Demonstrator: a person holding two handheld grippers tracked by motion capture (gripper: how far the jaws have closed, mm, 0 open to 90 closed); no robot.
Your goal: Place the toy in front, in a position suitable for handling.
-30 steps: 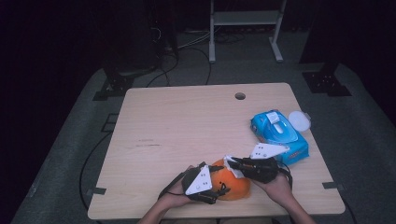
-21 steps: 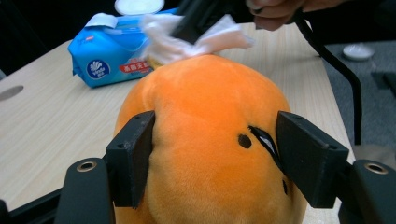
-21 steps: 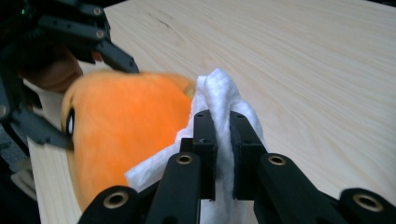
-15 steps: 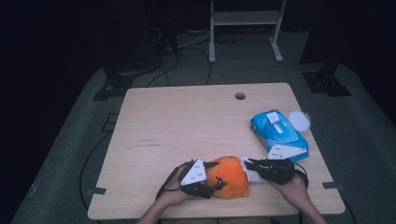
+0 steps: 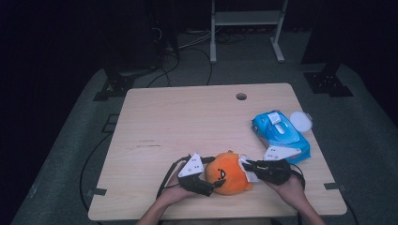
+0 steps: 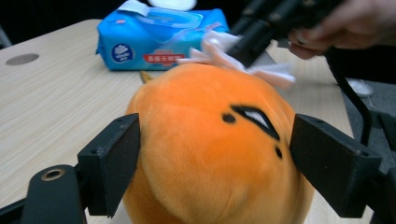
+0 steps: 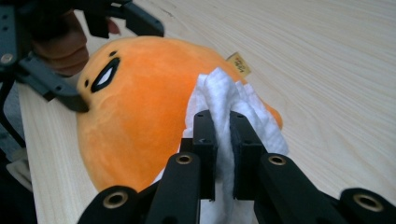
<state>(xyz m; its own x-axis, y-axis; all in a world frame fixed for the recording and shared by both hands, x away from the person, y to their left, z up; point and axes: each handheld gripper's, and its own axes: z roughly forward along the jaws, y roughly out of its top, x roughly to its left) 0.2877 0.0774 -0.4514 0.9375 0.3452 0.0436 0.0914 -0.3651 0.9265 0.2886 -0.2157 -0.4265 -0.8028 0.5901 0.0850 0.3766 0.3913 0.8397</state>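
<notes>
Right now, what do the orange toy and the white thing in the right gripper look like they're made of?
Toy: soft plush fabric, judging by its fuzzy matte nap and stitched face. White thing: likely a nonwoven wipe, thin, crumpled and quilted-looking.

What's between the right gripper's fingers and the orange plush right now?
A white wipe, pinched in the right gripper and lying against the orange plush, seen in the right gripper view.

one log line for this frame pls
left gripper: jaws just opened wider, either side of orange plush toy | right gripper: shut on white wipe, wipe on toy
</notes>
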